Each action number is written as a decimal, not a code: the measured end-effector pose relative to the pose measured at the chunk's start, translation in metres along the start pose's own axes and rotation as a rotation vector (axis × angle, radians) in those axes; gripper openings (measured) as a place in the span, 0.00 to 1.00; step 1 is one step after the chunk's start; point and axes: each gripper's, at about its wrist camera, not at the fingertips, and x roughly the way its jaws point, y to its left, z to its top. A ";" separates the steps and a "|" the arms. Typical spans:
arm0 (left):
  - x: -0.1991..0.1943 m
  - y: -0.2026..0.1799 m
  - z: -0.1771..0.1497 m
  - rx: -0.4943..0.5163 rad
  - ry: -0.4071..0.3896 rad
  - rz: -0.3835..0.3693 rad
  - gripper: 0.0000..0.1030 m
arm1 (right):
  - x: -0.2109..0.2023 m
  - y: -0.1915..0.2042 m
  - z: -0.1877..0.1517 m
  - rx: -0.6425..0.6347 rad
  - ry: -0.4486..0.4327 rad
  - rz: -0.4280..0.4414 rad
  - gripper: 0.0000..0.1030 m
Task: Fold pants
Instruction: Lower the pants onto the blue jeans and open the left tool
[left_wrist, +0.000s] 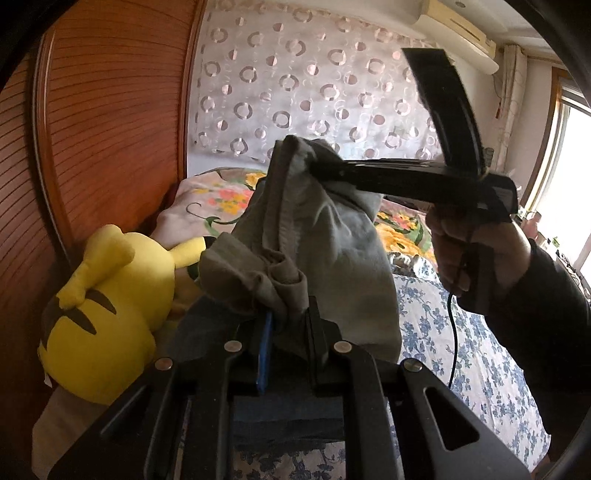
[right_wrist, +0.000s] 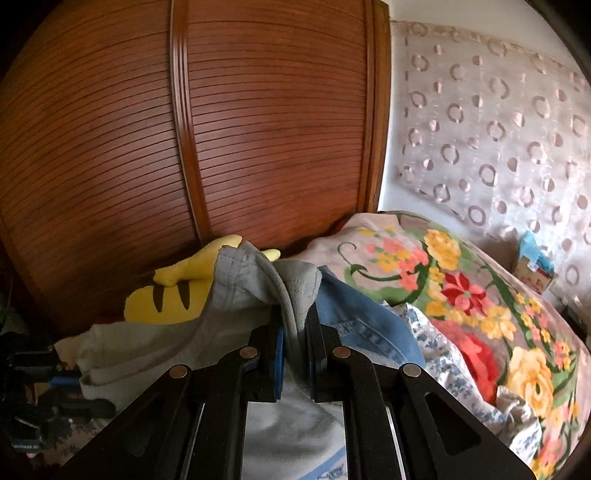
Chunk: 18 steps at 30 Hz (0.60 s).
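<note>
Above the bed (left_wrist: 461, 332), as the left wrist view showed it, the left tongs (left_wrist: 288, 332) were clamped on a bunched edge of the grey pants (left_wrist: 332, 240), and the right tongs (left_wrist: 332, 171) were closed on a second fold higher up. Held at two points, the garment hung clear of the bedding, which I judged was meant to let it drape straight before being laid down. The cloth was soft, matte and heavily creased, with a stitched seam running down it. A yellow plush toy (left_wrist: 107, 314) lay against the slatted wooden headboard (left_wrist: 110, 129).

From the right wrist view, the right tongs (right_wrist: 295, 332) gripped a thick hemmed fold of the pants (right_wrist: 240, 295) between blue-lined pads. Denim fabric (right_wrist: 362, 317) and a fleecy floral blanket (right_wrist: 480, 302) lay beyond. The left tongs were not identifiable there.
</note>
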 end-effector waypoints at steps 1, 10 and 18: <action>0.000 0.001 -0.001 -0.002 -0.004 0.006 0.16 | 0.002 -0.001 0.000 -0.001 0.003 0.005 0.09; -0.015 0.008 0.010 0.013 -0.058 0.027 0.35 | 0.005 -0.010 0.001 0.020 -0.003 0.000 0.28; -0.014 0.007 0.035 0.117 -0.077 0.023 0.46 | -0.024 -0.017 -0.013 0.061 -0.037 -0.020 0.33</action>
